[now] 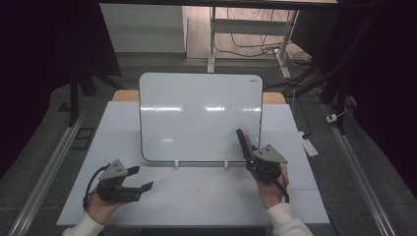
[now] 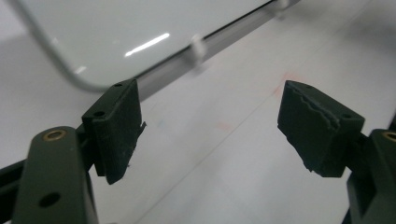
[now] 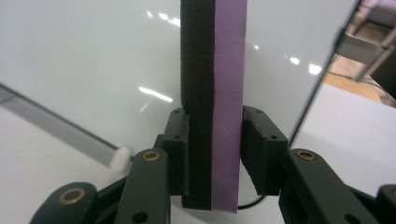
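Right claw: clamped on the eraser, felt side and purple back squeezed flat | eraser: stands long-way up, just in front of the whiteboard low right corner | left claw: open, empty, over the worktop, farther off.

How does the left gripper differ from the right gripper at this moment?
The left gripper has its fingers apart with nothing between them; the right gripper is shut on a purple-and-black whiteboard eraser. The left gripper lies low, pointing across the table; the right gripper points up at the whiteboard. Both are black, each held in a hand.
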The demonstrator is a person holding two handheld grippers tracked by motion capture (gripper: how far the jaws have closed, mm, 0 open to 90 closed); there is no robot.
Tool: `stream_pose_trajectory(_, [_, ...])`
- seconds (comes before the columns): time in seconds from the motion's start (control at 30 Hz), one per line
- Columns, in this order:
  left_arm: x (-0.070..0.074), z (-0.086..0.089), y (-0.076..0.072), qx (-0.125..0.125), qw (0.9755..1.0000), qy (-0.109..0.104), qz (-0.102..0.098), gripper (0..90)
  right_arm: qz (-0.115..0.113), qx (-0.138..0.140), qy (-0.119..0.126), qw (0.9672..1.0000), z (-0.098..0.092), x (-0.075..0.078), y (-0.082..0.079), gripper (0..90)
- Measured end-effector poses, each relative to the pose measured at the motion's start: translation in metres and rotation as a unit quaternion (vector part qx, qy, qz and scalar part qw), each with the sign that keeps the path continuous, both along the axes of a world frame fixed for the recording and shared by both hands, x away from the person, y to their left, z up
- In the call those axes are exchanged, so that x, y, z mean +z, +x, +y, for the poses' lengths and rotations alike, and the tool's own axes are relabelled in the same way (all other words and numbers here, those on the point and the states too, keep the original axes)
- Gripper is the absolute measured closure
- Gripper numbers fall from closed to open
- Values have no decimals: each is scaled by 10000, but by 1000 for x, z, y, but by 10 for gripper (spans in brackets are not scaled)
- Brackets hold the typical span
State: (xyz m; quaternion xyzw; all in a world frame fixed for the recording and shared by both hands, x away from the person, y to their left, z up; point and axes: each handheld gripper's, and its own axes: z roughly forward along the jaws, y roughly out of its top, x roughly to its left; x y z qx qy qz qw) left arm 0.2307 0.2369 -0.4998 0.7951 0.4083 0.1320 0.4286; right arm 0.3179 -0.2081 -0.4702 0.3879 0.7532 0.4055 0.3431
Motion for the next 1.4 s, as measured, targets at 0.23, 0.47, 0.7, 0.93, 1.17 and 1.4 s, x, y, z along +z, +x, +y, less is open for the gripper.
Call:
stream_pose_trajectory(0.23, [-8, 27, -7, 370, 9992, -66, 118, 230, 130, -165, 88, 9997, -3, -2, 7, 627])
stream_pose_trajectory(0.47, [-12, 34, -8, 477, 9987, -75, 155, 229, 85, 38, 132, 9999, -3, -2, 6, 559])
stream_pose_trajectory(0.7, [-15, 34, -6, 473, 9987, -37, 181, 229, 22, 450, 326, 9985, -17, 4, -5, 483])
stream_pose_trajectory(0.93, [-17, 35, -5, 462, 9987, -37, 218, 228, 304, 1072, 369, 9931, -40, -2, -20, 442])
stream_pose_trajectory(1.17, [-18, 32, -1, 427, 9988, 13, 224, 228, 479, 1258, 379, 9902, -65, -13, -26, 428])
stream_pose_trajectory(1.4, [-20, 30, 0, 388, 9989, 32, 256, 227, 573, 1320, 397, 9888, -74, -20, -24, 423])
